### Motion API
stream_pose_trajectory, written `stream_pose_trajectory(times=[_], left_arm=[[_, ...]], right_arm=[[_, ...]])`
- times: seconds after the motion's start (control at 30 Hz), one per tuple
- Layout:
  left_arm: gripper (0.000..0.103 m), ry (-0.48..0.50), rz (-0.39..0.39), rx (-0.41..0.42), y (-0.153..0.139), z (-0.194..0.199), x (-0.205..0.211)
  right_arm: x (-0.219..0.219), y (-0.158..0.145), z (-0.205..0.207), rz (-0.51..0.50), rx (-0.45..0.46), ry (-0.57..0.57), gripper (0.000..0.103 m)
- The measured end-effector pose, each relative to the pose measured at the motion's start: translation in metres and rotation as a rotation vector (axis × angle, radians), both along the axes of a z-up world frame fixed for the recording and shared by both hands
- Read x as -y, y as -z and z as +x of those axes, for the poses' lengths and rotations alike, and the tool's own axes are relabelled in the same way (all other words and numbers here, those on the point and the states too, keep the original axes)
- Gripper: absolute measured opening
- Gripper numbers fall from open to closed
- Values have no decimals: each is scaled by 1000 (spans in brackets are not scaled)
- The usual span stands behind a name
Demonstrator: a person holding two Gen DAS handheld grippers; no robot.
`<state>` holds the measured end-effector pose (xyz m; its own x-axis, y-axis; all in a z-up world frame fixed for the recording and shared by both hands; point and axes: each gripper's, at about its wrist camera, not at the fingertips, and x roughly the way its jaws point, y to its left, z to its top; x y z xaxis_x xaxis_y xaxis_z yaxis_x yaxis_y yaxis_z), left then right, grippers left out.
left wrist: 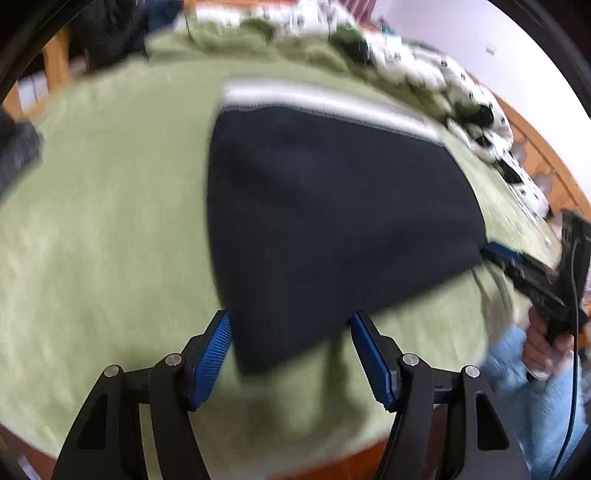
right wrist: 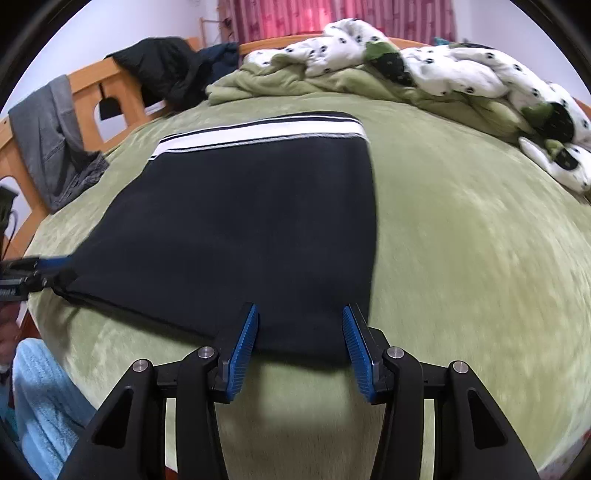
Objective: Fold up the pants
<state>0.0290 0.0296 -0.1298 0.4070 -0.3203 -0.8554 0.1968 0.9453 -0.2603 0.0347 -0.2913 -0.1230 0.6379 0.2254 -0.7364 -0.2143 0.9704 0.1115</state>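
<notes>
With the pants (right wrist: 236,221) lying flat on the green bed (right wrist: 461,240), we've got the left gripper (left wrist: 290,350) and right gripper (right wrist: 300,345) jaws wide open, gripping nothing — straddling the near hem, so we'd pinch both corners evenly before folding.

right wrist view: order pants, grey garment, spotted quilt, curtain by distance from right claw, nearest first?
1. pants, at the right claw, straight ahead.
2. grey garment, left, over the bed rail.
3. spotted quilt, far right on the bed.
4. curtain, behind the bed.
</notes>
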Motion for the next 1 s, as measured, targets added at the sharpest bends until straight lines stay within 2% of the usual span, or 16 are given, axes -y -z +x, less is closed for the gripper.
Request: stream_pose_trajectory(times=[0.03,0.1,0.27,0.37,0.47,0.57,0.6,0.63,0.7,0.77,0.8,0.9,0.97,1.0], left_arm=[[64,6,1,-48,9,-7,2],[64,-5,80,58,2,-27,7],[64,-38,223,128,-11,-36,9],[63,-36,394,115,-7,-28,12],[62,-12,405,185,-15,-29,15],[49,-2,450,211,-14,-18,28],[34,-6,467,193,-11,-11,32],[19,-8,447,185,-12,-7,35],[17,-59,394,234,-21,-6,31],[17,-102,269,271,-29,-13,17],[16,-138,193,250,-26,-14,4],[17,-155,74,109,6,-13,-19],[20,-149,15,132,8,-24,-30],[20,-141,2,114,7,-29,-33]], right_arm=[[4,0,-5,24,-2,1,48],[11,-1,-8,66,-12,9,48],[25,-3,-11,99,-14,45,48],[28,-2,-10,113,-20,53,48],[26,-1,-11,102,-21,46,48],[22,3,-9,80,-24,34,48],[19,5,-8,74,-30,30,48],[17,7,-6,69,-39,29,48],[16,9,-6,61,-43,28,48],[16,9,-7,57,-37,29,48],[17,9,-7,62,-37,28,48],[21,7,-7,84,-33,27,48],[22,4,-6,94,-32,28,48],[23,2,-6,98,-24,27,48]])
